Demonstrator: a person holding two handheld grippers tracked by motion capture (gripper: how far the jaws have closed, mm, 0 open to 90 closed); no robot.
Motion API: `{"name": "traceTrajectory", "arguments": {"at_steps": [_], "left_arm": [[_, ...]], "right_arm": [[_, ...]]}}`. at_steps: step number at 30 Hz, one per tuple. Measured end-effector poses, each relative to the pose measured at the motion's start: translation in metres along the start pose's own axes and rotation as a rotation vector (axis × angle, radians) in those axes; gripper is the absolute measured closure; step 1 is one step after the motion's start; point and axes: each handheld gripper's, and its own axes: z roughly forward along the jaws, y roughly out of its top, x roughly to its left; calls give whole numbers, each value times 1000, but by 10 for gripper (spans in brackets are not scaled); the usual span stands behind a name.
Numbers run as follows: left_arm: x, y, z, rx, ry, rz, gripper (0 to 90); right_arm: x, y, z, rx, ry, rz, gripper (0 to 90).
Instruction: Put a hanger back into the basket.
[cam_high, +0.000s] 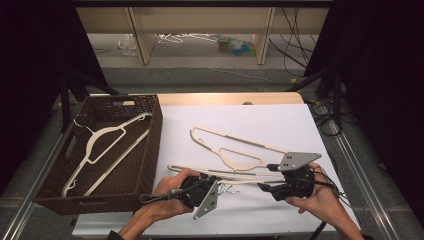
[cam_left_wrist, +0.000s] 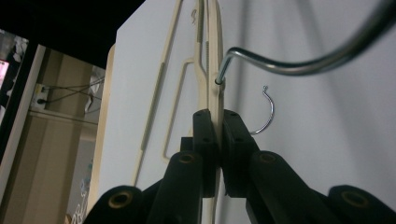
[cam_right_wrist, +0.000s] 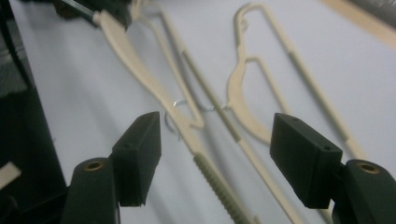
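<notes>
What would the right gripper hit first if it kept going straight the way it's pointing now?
Most likely the near cream hanger, whose ribbed bar runs up between the open jaws of the right gripper. Depth is unclear, so it could instead pass over the bar and reach the white tabletop.

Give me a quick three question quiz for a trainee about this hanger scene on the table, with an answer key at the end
1. True or false: the left gripper is shut on a cream hanger.
2. How do the right gripper's jaws stand? A) clamped on a hanger B) open, apart above the hangers C) shut on nothing
3. Fill in: one hanger already lies inside the brown woven ____ at the left of the white table.

Key: 1 true; 2 B; 3 basket.
</notes>
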Motion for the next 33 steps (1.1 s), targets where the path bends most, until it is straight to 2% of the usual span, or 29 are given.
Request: {"name": "traceTrajectory", "arguments": {"at_steps": [1,3,4,5,8,9,10,11,13,17,19,20,21,22,25,26,27,33], "left_arm": [[2,1,-1,2,5,-10,855],[4,2,-3,12,3,-28,855],[7,1,-4,20,0,-55,855],[7,1,-4,20,0,-55,855],[16,0,-9,46,4,-95,855],[20,-2,-10,56,13,-112,855],[26,-4,-11,66,20,-138,855],[26,-4,-11,66,20,-138,855],[34,-8,-13,57,22,-206,855],[54,-13,-17,49,31,-316,855],[62,-15,-18,43,34,-383,855],[70,-16,-21,39,33,-425,855],[70,-16,-21,39,33,-425,855],[79,-18,-26,34,37,-450,855],[86,-20,-32,26,41,-484,855],[92,-23,-40,14,48,-513,855],[92,-23,-40,14,48,-513,855],[108,-29,-69,-47,53,-624,855]], "right_arm": [[-1,2,-3,-41,-12,0,344],[0,6,-9,-84,-42,9,328],[1,9,-13,-128,-54,5,327],[1,9,-13,-128,-54,5,327],[3,13,-22,-178,-67,16,321],[3,13,-24,-179,-68,15,321],[4,14,-27,-213,-82,32,312],[4,14,-27,-213,-82,32,312],[4,14,-28,-220,-79,31,310],[8,11,-27,-213,-66,42,304],[10,8,-23,-207,-58,51,301],[12,4,-15,-204,-48,65,293],[13,3,-14,-197,-42,70,293],[14,1,-9,-196,-41,73,292],[16,-3,-1,-192,-33,86,288],[16,-4,0,-194,-36,84,286],[16,-5,2,-190,-28,82,284],[20,-11,10,-166,-8,85,283]]}}
